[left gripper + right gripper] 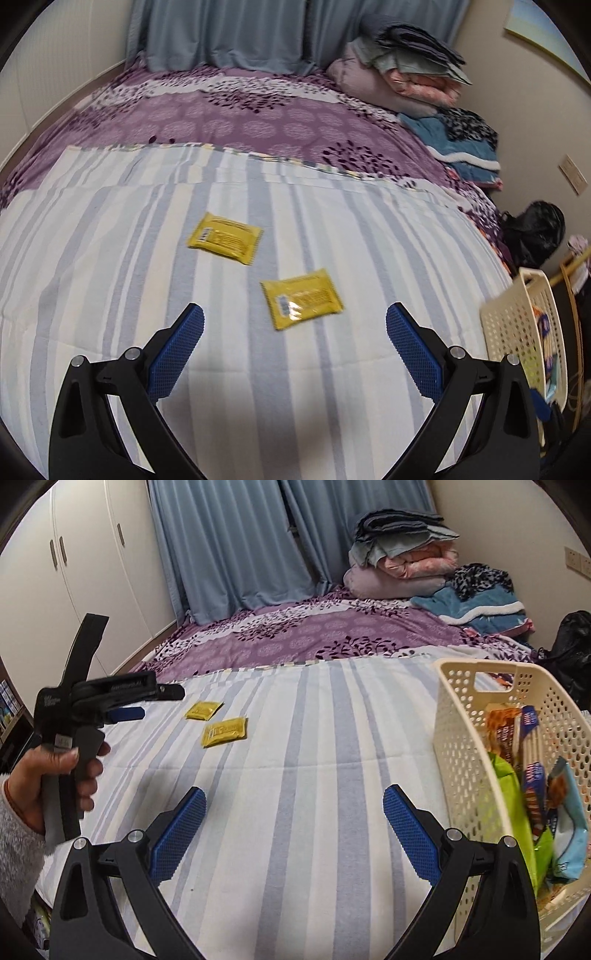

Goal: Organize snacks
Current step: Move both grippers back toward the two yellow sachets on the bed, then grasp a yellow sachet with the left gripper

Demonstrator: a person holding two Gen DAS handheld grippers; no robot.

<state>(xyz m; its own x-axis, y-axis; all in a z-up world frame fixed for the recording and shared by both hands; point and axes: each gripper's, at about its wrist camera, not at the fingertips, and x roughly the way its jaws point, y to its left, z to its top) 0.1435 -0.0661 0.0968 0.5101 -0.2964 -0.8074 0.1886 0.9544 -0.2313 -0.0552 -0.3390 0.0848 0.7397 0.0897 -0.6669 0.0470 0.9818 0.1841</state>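
Two yellow snack packets lie flat on the striped blanket: the near packet [302, 297] [224, 731] and the far packet [224, 238] [203, 710]. My left gripper [294, 319] is open and empty, hovering just short of the near packet; it also shows from the side in the right wrist view [125, 713]. My right gripper [294, 801] is open and empty above the blanket, left of a cream perforated basket [458, 738] [506, 325] that holds several snack bags [532, 775].
The bed carries a striped blanket [295, 775] over a purple floral cover [240, 122]. Folded bedding [402, 561] is piled at the far right corner. A black bag [572, 653] sits beside the bed. Curtains and a white wardrobe [92, 572] stand behind.
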